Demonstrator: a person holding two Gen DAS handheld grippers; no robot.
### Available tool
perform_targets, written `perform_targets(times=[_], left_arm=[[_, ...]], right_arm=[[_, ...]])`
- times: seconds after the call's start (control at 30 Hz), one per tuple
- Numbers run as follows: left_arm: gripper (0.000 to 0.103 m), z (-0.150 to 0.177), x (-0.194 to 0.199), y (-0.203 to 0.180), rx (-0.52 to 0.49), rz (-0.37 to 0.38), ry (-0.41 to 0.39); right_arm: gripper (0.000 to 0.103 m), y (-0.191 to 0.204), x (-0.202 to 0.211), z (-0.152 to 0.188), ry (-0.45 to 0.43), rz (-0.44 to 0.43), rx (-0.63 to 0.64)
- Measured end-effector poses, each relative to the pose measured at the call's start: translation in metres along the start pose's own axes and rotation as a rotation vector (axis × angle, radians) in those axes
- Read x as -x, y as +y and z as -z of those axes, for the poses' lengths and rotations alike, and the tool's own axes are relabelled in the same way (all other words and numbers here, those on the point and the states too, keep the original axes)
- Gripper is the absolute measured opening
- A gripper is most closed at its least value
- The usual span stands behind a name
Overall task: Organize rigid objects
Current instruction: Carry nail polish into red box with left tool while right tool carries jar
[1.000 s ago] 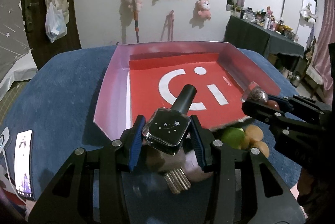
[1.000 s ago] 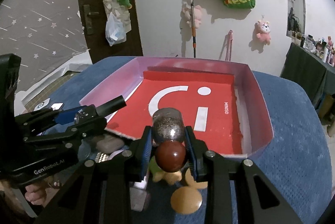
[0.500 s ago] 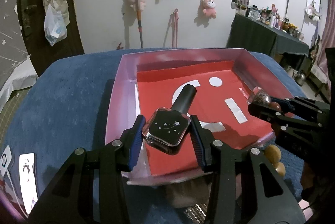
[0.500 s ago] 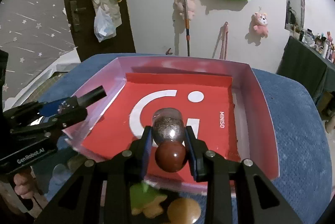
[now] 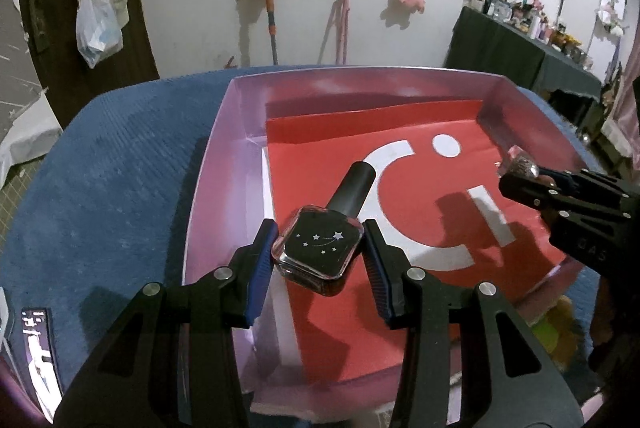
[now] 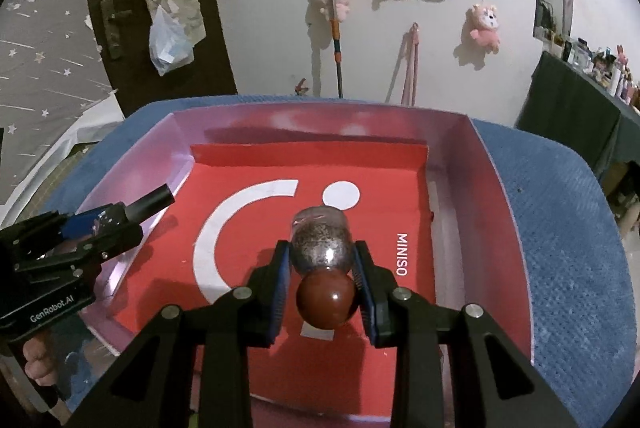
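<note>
My left gripper (image 5: 318,252) is shut on a square black nail-polish bottle (image 5: 320,246) with star marks and a long black cap, held above the near left part of a pink box (image 5: 224,132) with a red floor. My right gripper (image 6: 320,278) is shut on a small glitter-filled bottle (image 6: 322,246) with a round brown cap, above the middle of the same box (image 6: 486,164). In the left wrist view the right gripper (image 5: 524,176) enters from the right with the glitter bottle (image 5: 520,166) at its tip. The left gripper (image 6: 116,222) shows at the left in the right wrist view.
The box lies on a blue cloth-covered table (image 5: 112,168). A phone (image 5: 38,356) rests at the table's near left edge. A green toy (image 5: 556,332) peeks out beyond the box's near right corner. Plush toys and a mop hang on the wall behind.
Both grippers have moved forward over the box with their bottles. The loose items on the cloth in front of the box have slid out of sight below.
</note>
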State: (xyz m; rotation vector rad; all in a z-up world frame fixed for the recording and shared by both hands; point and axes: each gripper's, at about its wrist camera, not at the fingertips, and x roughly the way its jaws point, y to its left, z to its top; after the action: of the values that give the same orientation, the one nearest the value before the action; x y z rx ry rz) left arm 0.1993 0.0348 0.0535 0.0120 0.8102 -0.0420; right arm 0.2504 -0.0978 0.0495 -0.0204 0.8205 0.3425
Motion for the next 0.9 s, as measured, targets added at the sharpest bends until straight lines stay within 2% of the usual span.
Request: perform_targets(times=[0.43, 0.63, 0.73, 0.83, 0.9], left_arm=[[0.04, -0.013, -0.01, -0.005, -0.033, -0.003, -0.007], [0.04, -0.017, -0.011, -0.021, -0.077, 0.033, -0.013], [0.04, -0.019, -0.018, -0.022, -0.084, 0.032, 0.011], [0.04, -0.02, -0.025, -0.012, -0.047, 0.066, 0.044], [0.04, -0.021, -0.028, -0.007, -0.04, 0.056, 0.055]], right_arm=[[0.033, -0.01, -0.033, 0.004, 0.07, 0.033, -0.03], [0.033, -0.008, -0.036, 0.003, 0.079, 0.052, -0.025], [0.033, -0.007, -0.036, 0.003, 0.076, 0.069, -0.016], [0.033, -0.007, -0.035, 0.005, 0.07, 0.075, -0.02], [0.033, -0.008, -0.033, 0.007, 0.073, 0.077, -0.026]])
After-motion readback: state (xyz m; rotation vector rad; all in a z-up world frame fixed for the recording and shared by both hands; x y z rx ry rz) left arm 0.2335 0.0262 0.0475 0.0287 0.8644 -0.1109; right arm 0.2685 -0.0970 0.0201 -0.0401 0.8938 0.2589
